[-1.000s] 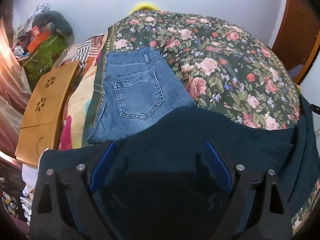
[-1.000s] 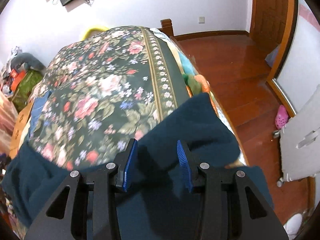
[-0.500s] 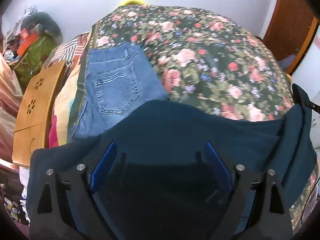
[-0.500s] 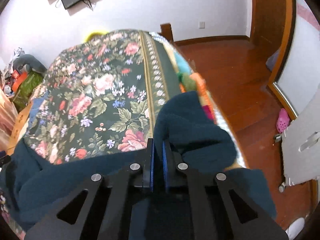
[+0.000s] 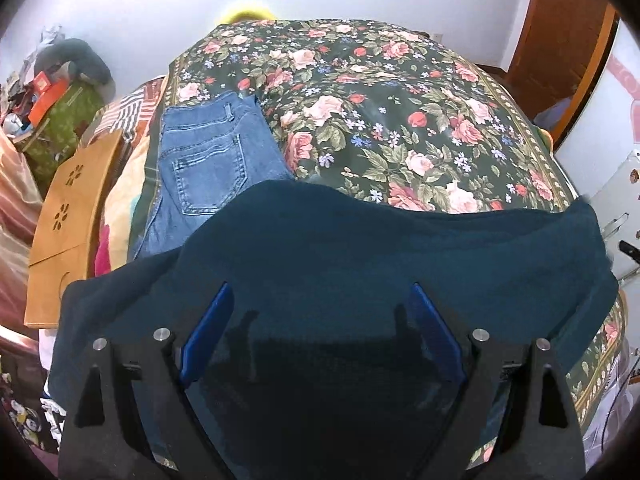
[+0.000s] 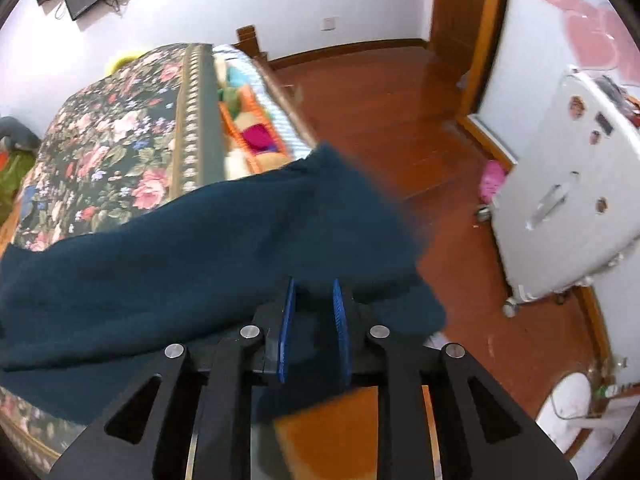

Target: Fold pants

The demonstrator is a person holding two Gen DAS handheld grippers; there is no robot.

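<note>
**Two grippers, one pair of dark teal pants**

Right gripper: jaws narrowed on a bunch of the dark teal pants, at the end hanging off the bed's side over the wooden floor. Left gripper: jaws spread wide, cloth draped between and under them, nothing pinched. Probably the opening step, with one end secured and the other not yet grasped. Next, likely: close left on its end, then lift and spread flat across the floral bedspread. Soft, thick, matte knit, sagging in heavy folds. Beyond, folded blue jeans: stiffer denim, stitched pocket.
</note>
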